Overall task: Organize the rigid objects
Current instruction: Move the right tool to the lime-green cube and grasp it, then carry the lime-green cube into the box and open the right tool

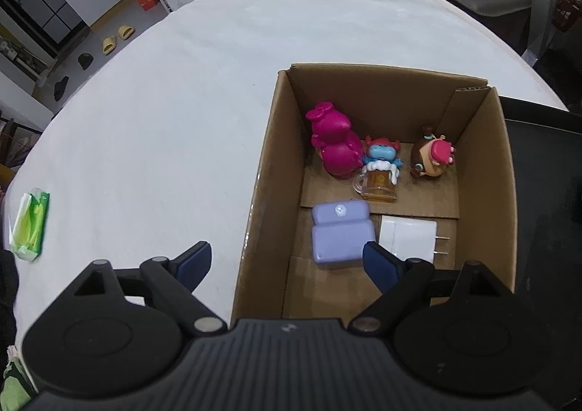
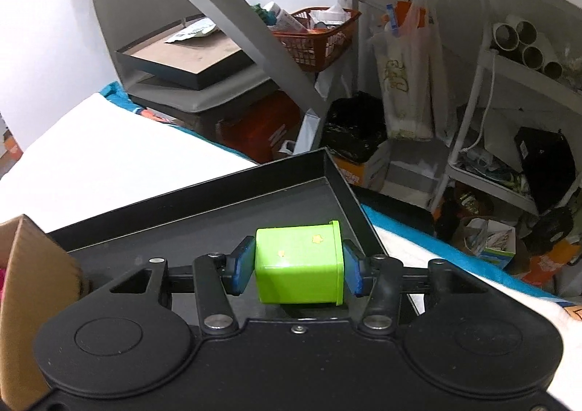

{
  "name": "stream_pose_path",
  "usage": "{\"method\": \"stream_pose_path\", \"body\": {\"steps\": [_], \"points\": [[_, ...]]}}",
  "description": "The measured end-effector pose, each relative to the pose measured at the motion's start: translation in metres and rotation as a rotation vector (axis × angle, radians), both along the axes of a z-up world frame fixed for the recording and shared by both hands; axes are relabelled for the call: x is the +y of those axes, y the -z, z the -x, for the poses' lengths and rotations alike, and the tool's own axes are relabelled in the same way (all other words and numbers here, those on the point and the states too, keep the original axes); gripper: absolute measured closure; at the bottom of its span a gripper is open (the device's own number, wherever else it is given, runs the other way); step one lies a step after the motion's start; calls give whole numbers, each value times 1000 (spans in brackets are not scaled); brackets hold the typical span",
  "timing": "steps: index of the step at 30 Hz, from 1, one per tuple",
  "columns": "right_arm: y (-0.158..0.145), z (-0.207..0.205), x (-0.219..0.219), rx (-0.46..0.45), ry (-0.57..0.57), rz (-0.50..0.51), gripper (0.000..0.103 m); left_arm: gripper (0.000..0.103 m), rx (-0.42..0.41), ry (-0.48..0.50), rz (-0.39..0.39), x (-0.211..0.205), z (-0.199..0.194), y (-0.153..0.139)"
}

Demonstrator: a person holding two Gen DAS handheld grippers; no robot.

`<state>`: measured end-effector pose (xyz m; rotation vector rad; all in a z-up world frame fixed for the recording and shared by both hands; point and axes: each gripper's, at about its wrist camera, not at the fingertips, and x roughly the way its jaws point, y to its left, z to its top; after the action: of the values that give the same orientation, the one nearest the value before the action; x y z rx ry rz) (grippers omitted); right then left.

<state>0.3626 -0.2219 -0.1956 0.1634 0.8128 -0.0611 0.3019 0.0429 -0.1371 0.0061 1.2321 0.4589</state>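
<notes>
Right gripper (image 2: 298,267) clamps the green box (image 2: 299,263); left gripper (image 1: 287,258) gapes over the carton (image 1: 262,192)

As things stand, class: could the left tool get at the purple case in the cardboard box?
Probably yes. The left tool is open above the open-topped cardboard box, and the purple case lies uncovered just ahead; only the white charger sits close beside it.
</notes>
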Motion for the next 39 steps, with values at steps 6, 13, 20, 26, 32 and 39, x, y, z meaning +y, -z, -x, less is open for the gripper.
{"method": "stream_pose_path", "body": {"steps": [6,13,20,26,32,39], "points": [[-12,5,0,-24,-11,-17,55,14,-13,10,48,-2,11,-2],[-29,16,0,-60,-34,-43,55,14,-25,-6,111,3,27,-3],[-50,29,13,-96,-120,-102,55,14,-76,46,180,1,37,-18],[-66,44,33,-115,-213,-119,55,14,-121,55,243,11,47,-26],[-82,61,58,-136,-313,-134,55,14,-151,48,280,27,57,-32],[-96,70,84,-157,-388,-133,55,17,-187,56,284,44,64,-36]]}}
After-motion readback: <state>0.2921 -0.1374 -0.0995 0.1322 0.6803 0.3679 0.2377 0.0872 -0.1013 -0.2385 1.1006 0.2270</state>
